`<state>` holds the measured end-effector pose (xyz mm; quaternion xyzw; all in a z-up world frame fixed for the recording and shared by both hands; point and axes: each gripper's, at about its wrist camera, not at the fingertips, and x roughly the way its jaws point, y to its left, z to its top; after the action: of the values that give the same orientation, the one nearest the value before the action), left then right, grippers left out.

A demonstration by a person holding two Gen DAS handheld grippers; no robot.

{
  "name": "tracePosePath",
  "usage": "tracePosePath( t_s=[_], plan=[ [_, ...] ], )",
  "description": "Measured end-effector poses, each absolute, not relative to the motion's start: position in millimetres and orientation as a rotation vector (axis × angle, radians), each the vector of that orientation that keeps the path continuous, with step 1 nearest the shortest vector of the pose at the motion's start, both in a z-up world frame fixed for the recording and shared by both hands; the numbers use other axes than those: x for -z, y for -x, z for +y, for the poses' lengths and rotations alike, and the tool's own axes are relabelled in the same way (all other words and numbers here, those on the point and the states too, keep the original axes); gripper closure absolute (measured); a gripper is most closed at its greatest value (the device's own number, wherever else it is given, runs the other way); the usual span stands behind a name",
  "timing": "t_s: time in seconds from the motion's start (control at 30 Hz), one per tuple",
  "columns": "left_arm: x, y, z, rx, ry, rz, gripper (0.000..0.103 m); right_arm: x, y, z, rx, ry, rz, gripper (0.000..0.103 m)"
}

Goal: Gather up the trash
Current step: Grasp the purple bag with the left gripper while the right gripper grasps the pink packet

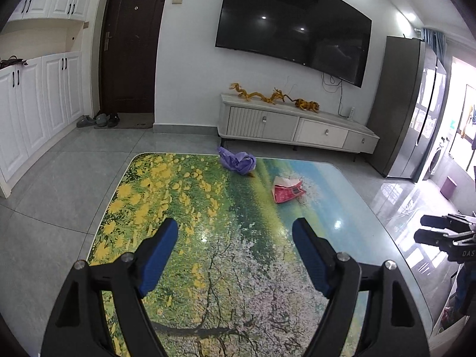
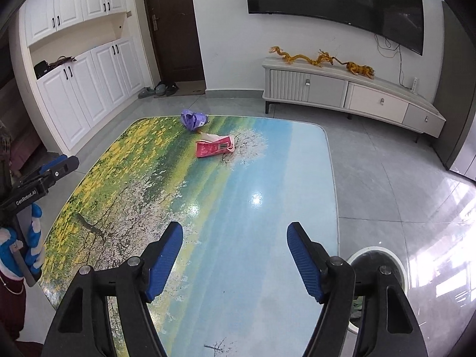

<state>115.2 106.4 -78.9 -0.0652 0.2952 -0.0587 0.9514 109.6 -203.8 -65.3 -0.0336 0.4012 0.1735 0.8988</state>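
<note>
A crumpled purple bag (image 1: 238, 162) lies at the far edge of the picture-printed table (image 1: 166, 196), with a flattened red packet (image 1: 287, 190) a little nearer and to its right. Both also show in the right wrist view: the purple bag (image 2: 193, 120) and the red packet (image 2: 214, 147). My left gripper (image 1: 235, 232) is open and empty over the near part of the table. My right gripper (image 2: 235, 235) is open and empty over the near right part of the table (image 2: 267, 163). Each gripper sits well short of the trash.
A round white-rimmed bin (image 2: 377, 270) stands on the floor by the table's near right corner. A low TV cabinet (image 1: 297, 125) with dragon ornaments stands against the far wall. White cupboards (image 1: 35, 98) line the left. A fridge (image 1: 413, 107) stands at the right.
</note>
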Motion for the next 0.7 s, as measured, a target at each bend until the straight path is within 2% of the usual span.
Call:
tracePosePath(
  t_s=[0.23, 0.7],
  plan=[
    [95, -195, 103, 0.169, 0.151, 0.643, 0.025, 93, -171, -196, -0.456, 0.074, 0.875, 0.032],
    [115, -370, 50, 0.401, -0.076, 0.698, 0.025, 124, -294, -173, -0.787, 0.126, 0.848, 0.029]
  ],
)
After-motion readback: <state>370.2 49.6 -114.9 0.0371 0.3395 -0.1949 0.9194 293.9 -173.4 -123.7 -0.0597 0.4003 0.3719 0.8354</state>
